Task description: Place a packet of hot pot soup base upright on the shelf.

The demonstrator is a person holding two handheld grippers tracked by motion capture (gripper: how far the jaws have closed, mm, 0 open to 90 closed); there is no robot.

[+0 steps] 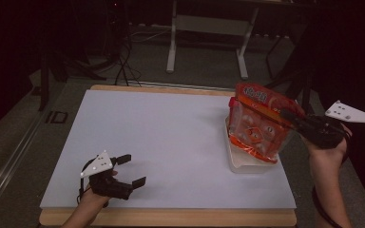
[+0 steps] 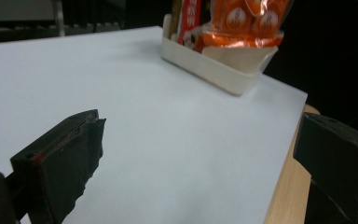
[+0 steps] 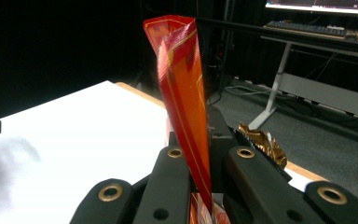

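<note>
I count one wooden table with a white sheet top [image 1: 171, 137], and on it, at the far right, one shallow cream plastic tray [image 1: 247, 165]. Over that tray I see one orange-red crinkly snack bag [image 1: 259, 124] with round printed pieces; one gold foil wrapper [image 3: 261, 140] shows in the right gripper view. I have two black two-jaw grippers: the left gripper [image 1: 132, 169] near left with jaws spread, and the right gripper [image 1: 285, 114] pinching the bag's edge. Two hands hold them, the left hand [image 1: 97, 190] and the right hand [image 1: 328, 147].
</note>
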